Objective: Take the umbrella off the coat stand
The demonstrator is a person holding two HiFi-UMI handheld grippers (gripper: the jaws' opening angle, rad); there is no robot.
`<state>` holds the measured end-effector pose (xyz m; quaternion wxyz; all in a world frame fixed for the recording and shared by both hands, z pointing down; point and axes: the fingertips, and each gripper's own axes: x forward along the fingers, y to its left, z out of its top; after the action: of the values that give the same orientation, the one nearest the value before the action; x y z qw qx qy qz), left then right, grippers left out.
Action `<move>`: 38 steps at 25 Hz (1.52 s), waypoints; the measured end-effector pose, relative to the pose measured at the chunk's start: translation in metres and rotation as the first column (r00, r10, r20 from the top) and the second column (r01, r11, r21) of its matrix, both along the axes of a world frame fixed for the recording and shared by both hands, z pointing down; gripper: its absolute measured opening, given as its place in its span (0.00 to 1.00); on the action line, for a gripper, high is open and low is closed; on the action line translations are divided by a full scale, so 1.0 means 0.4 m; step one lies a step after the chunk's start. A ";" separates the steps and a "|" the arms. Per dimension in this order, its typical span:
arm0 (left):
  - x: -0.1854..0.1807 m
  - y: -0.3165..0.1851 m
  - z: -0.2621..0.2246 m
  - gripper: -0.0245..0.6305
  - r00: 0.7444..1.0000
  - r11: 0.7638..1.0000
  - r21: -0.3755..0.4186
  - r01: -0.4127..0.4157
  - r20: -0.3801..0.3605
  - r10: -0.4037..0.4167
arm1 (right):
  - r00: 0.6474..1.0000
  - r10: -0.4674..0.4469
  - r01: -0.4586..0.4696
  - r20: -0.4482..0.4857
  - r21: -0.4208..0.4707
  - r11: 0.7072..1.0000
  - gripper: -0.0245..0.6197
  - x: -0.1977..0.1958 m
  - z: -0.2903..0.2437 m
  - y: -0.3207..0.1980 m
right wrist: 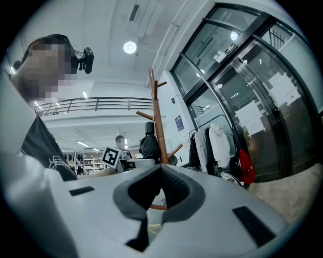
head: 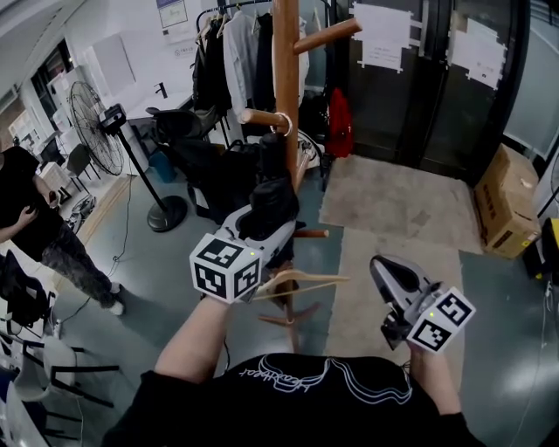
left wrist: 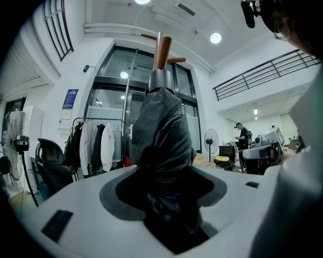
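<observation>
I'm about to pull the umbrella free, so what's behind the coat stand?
Coats on a clothes rack and a red item by dark glass doors. The umbrella covers whatever is right behind the stand.

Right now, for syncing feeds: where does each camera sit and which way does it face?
Head view: on the person's head, facing down at the coat stand; forearms, left gripper, right gripper show.
Left gripper view: on that gripper, facing the umbrella between its jaws.
Right gripper view: on that gripper, facing the coat stand past shut jaws; shirt shows.
All share the coat stand and umbrella.
</observation>
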<state>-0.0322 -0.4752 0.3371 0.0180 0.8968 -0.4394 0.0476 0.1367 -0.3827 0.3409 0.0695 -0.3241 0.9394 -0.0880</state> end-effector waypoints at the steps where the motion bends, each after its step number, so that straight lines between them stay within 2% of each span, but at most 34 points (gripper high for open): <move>1: 0.001 0.003 0.000 0.41 1.000 1.000 0.000 -0.002 -0.004 0.002 | 1.000 -0.001 0.001 0.000 0.000 1.000 0.04 0.002 0.000 0.002; 20: -0.030 0.088 -0.111 0.41 0.997 0.996 0.085 0.019 -0.070 -0.013 | 1.000 -0.024 0.024 0.000 0.015 1.000 0.04 -0.009 -0.019 0.045; 28: -0.079 0.146 -0.146 0.41 0.994 0.993 0.116 0.038 -0.105 -0.026 | 0.999 -0.040 0.040 -0.002 0.019 0.999 0.04 -0.047 -0.016 0.080; 33: -0.105 0.205 -0.155 0.41 0.994 0.993 0.115 0.024 -0.107 -0.012 | 0.997 -0.062 0.062 -0.038 0.000 0.998 0.04 -0.098 0.004 0.106; 38: -0.105 0.272 -0.121 0.41 0.992 0.996 0.084 -0.020 -0.121 0.030 | 0.995 -0.092 0.092 -0.031 -0.027 0.995 0.04 -0.142 0.025 0.135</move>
<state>-0.0740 -0.3663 0.2886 0.0073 0.9034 -0.4279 -0.0255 0.0800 -0.3288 0.3510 0.0460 -0.2827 0.9531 -0.0977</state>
